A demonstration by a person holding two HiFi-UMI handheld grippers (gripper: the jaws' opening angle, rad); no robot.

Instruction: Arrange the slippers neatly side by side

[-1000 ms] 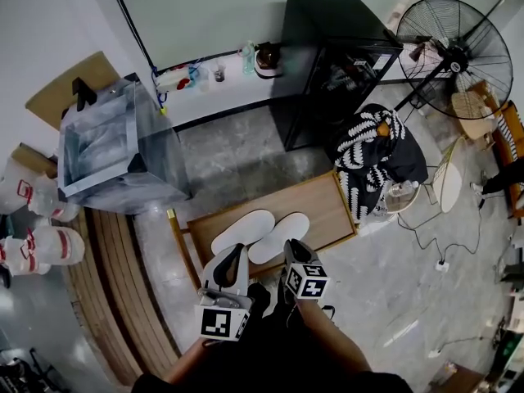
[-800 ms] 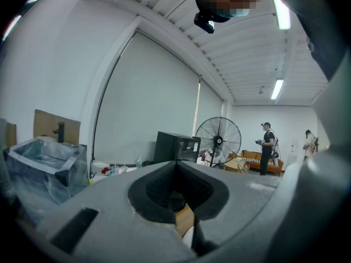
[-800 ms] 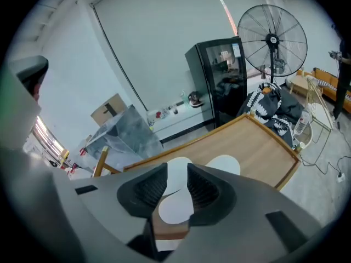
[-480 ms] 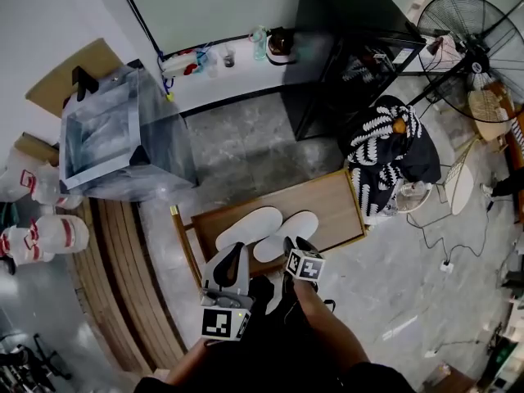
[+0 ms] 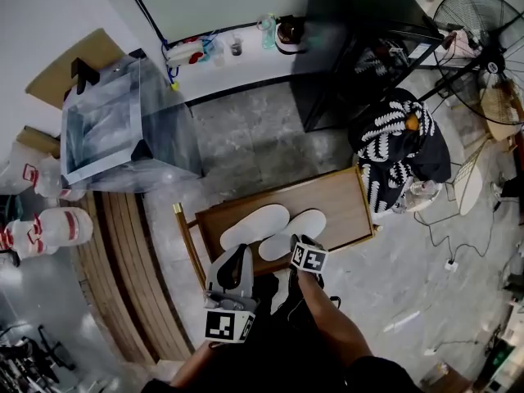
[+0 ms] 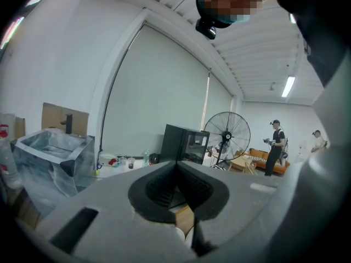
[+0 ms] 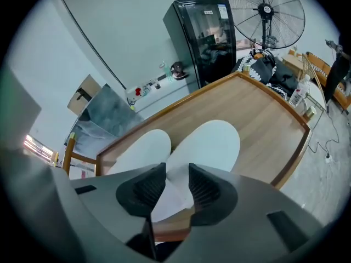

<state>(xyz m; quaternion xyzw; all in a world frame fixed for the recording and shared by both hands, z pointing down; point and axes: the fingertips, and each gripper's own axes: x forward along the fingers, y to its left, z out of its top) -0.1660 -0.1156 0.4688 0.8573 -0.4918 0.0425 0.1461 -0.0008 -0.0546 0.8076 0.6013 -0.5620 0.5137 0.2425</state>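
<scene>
Slippers: two white, flat, oval-soled shapes with a smooth matte surface. They lie side by side at lower centre of the head view, heel ends touching and toes fanned slightly apart.
Table: low and rectangular, pale wood grain with a raised darker rim. The slippers rest on its left half.
Left gripper: grey shell with black ribbed pads pressed together on nothing, at the lower left of the pair.
Right gripper: the jaws have just been opening and stand wide. The heel of the right-hand slipper shows in the gap, and the pads seem clear of it.
Fan: round black wire guard, upper right.
Bin: clear, boxy plastic, left.
</scene>
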